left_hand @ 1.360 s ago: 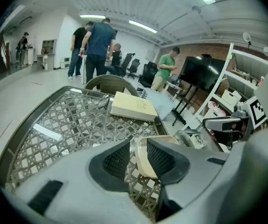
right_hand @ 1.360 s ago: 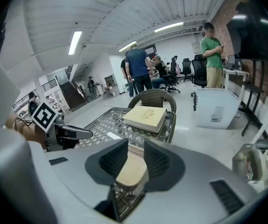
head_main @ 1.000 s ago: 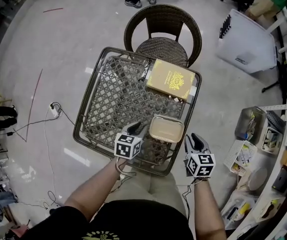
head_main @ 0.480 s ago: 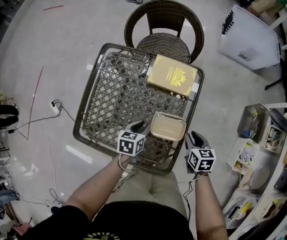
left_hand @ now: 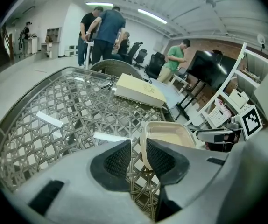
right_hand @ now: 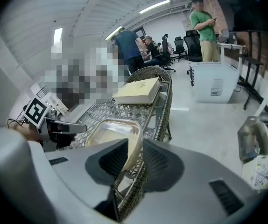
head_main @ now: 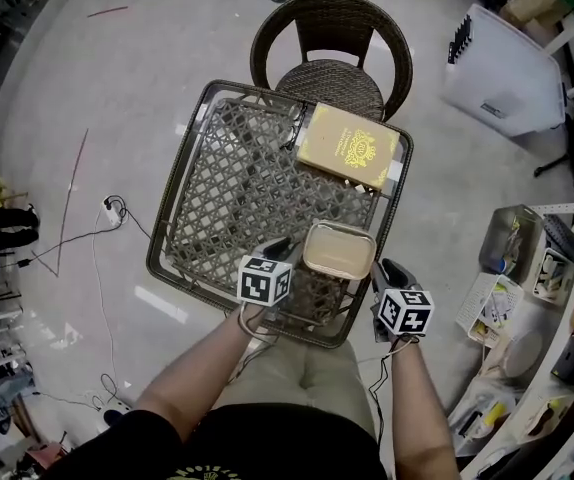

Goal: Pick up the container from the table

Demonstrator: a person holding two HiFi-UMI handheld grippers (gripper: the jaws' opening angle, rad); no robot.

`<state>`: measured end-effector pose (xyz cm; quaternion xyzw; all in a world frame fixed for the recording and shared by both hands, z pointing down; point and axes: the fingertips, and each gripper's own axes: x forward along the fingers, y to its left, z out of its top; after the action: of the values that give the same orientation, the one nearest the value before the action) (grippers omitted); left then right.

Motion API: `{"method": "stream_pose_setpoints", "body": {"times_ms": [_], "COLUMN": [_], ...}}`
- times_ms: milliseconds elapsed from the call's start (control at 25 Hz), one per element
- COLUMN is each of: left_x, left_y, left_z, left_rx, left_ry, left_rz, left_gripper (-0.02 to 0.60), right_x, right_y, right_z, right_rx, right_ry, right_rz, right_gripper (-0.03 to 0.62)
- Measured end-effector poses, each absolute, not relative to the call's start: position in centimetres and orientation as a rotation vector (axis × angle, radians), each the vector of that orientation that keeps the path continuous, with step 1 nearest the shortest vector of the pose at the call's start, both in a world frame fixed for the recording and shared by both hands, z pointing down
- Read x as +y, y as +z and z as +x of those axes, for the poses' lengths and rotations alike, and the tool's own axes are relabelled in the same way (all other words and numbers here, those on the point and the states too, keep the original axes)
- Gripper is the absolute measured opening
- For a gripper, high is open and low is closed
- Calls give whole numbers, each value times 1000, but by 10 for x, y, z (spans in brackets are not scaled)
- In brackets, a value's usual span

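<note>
Since a second ago the right gripper (head_main: 385, 270) has crept forward to the container's right edge, while the container (head_main: 339, 251) has barely shifted against the book (head_main: 353, 148) behind it.

From the head view, the container sits just right of centre and slightly low in the frame, at the near right of the wicker table (head_main: 217, 188). The left gripper (head_main: 277, 251) is at its left edge and the right one at its right edge, so it is bracketed from both sides. I can't say from here whether it has left the tabletop.

In the left gripper view, the container (left_hand: 171, 136) lies right of centre with its near wall running down between the jaws. They stand only a little apart. The wall lies against the right-hand pad (left_hand: 159, 157), and a strip of weave shows between it and the other pad, so this grip looks unfinished.

In the right gripper view, the container (right_hand: 109, 134) is left of centre and its rim fills the narrow gap between the jaws. I see no daylight, so I take this one to be clamped on.

To do it well, I'd close the left jaws fully on the wall first. Then raise both sides together and level, since a thin rim held on one side could flex or tip.
</note>
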<state>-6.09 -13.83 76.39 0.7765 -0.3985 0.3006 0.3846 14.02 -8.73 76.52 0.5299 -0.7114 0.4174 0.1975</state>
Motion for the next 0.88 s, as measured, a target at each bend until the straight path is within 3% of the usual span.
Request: {"method": "stream_pose_setpoints", "body": {"times_ms": [880], "left_x": [-131], "left_y": [772], "left_z": [-52], "left_rx": [-963], "left_ry": [796], "left_rz": [1981], "left_gripper": [104], "right_x": [-87], "right_y": [791], "right_z": [133], "right_rx": [-1929], "right_ry": [1444], "right_rz": [1476], "right_gripper": [82]}}
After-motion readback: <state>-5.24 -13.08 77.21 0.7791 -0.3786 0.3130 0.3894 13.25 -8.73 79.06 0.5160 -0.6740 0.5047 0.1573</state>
